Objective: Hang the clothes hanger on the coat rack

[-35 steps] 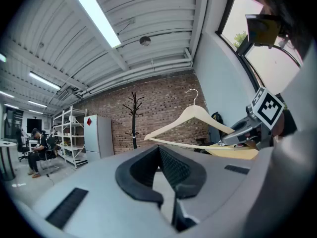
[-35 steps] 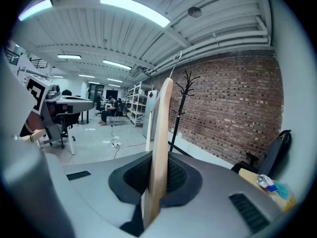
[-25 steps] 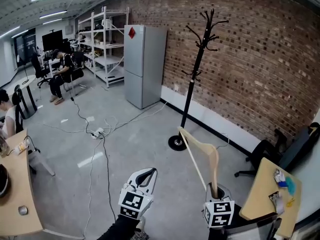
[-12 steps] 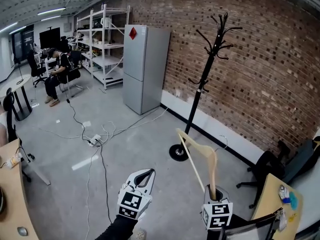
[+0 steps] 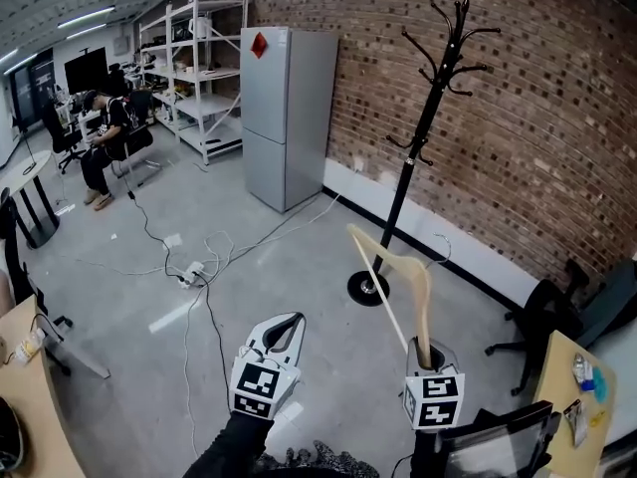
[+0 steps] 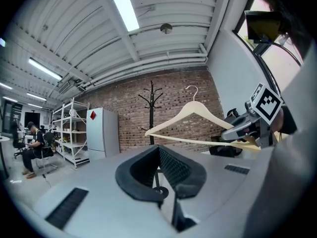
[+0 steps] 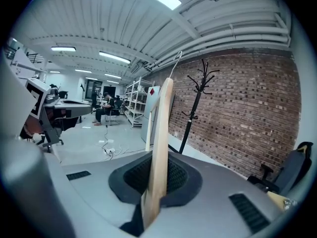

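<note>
left claw (image 5: 287, 325): pale grey shell, black ribbed pads, dark slotted vents | right claw (image 5: 427, 355): same grey shell, black ribbed pads | marker cubes (image 5: 256, 391): white, black square patterns | sleeve (image 5: 231, 448): dark, behind left claw

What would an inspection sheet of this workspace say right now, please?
Surface: grey floor.
Job's things: wooden hanger held by one end, not yet hung; rack upright by the brick wall, hooks empty.
Clutter: small items on the desk at right.
Grippers: left tool shut, empty; right tool shut on hanger.
Cables: cables and power strip on floor.
Surroundings: fridge, shelves, seated person, chair.
</note>
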A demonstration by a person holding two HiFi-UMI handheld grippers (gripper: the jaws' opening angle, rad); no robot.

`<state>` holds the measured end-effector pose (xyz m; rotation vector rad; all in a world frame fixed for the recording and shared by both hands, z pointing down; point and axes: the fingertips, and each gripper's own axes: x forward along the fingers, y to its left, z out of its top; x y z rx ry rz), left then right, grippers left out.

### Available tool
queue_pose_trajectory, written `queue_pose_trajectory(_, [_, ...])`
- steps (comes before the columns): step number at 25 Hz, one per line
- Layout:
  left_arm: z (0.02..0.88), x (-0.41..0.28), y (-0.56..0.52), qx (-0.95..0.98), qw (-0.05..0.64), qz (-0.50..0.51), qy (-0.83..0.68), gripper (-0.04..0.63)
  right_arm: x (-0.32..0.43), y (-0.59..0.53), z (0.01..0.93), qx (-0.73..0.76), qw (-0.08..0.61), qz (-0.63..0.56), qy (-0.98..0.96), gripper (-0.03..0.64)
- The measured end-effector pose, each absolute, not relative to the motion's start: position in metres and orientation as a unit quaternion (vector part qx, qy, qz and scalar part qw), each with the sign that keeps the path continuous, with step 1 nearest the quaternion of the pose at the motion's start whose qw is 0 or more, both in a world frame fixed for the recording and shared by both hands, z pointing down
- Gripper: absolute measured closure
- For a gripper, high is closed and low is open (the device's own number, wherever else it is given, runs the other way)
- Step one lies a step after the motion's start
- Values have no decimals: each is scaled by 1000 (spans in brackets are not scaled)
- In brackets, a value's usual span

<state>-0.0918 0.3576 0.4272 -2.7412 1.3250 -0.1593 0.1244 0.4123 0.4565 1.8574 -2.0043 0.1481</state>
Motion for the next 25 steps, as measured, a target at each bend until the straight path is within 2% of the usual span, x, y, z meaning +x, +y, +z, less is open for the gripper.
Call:
queue_pose_trajectory(14, [454, -102, 285, -898, 18, -59, 435, 588, 118, 332, 468, 665, 215, 65, -712, 589])
queue_pose_trajectory(25, [448, -87, 163, -900, 40, -71, 429, 588, 132, 206, 467, 667, 206, 64, -713, 589])
